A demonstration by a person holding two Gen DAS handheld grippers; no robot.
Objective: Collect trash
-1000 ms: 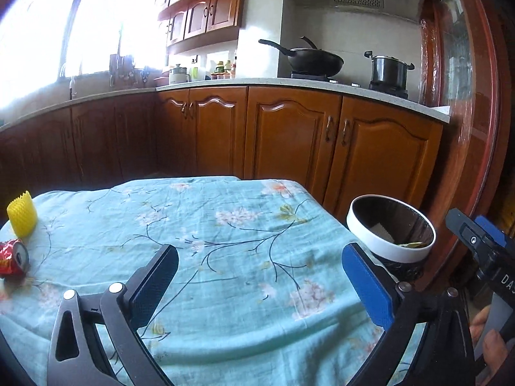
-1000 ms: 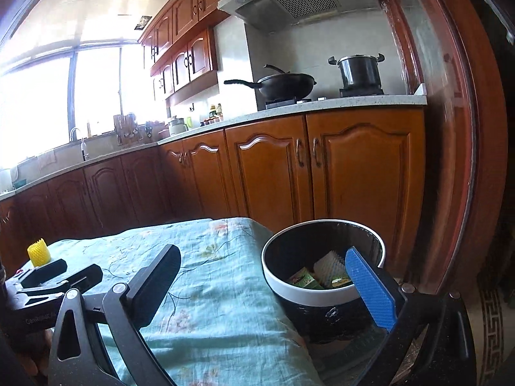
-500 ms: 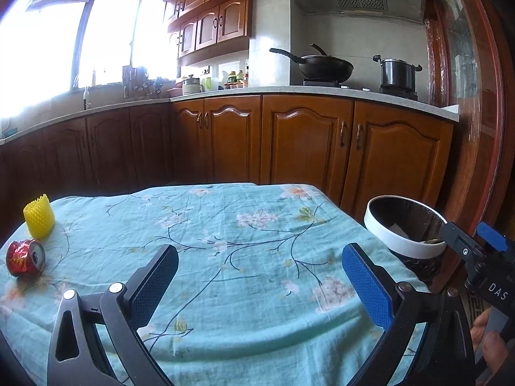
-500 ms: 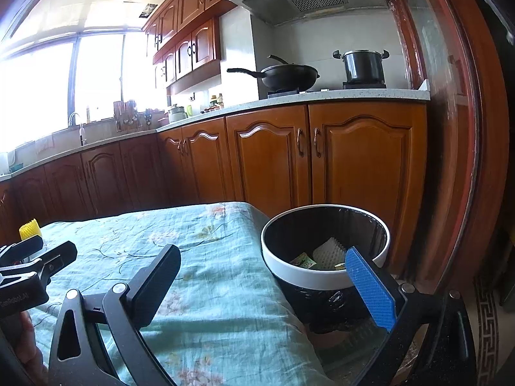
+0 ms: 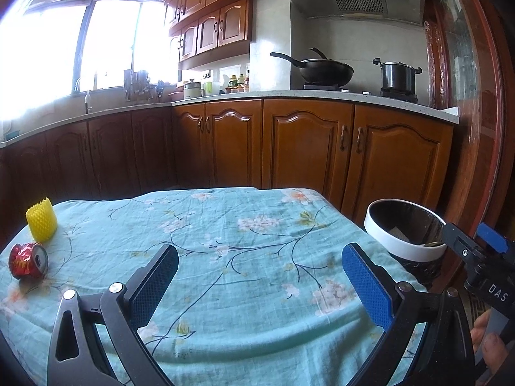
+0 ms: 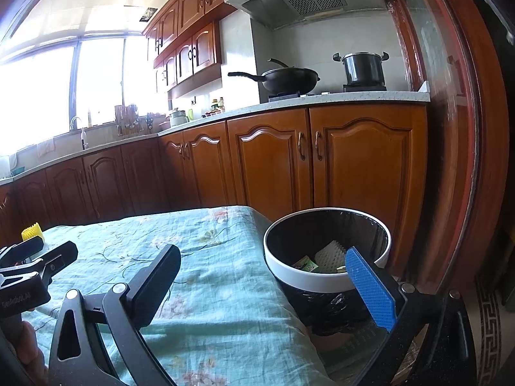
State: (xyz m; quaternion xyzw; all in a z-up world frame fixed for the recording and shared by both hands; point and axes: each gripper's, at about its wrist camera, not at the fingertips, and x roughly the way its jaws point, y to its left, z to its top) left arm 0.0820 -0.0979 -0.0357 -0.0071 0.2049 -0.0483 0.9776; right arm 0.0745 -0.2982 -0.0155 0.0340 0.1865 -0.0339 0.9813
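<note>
A round trash bin (image 6: 325, 278) with a white rim and black liner stands just beside the right edge of a table draped in a teal floral cloth (image 5: 225, 257). Seen from the right wrist, the bin holds a white foam net (image 6: 331, 254) and green wrappers (image 6: 305, 263).

The left wrist camera shows little of the bin's contents but takes in the table's far left corner, where a crushed red can (image 5: 28, 260) lies on its side near an upright yellow foam net (image 5: 41, 220). From the right wrist the can is hidden.

The left gripper (image 5: 259, 278) hangs over the cloth, jaws spread wide, holding nothing. The right gripper (image 6: 264, 278) is also spread and empty, its blue finger (image 6: 370, 289) in front of the bin.
</note>
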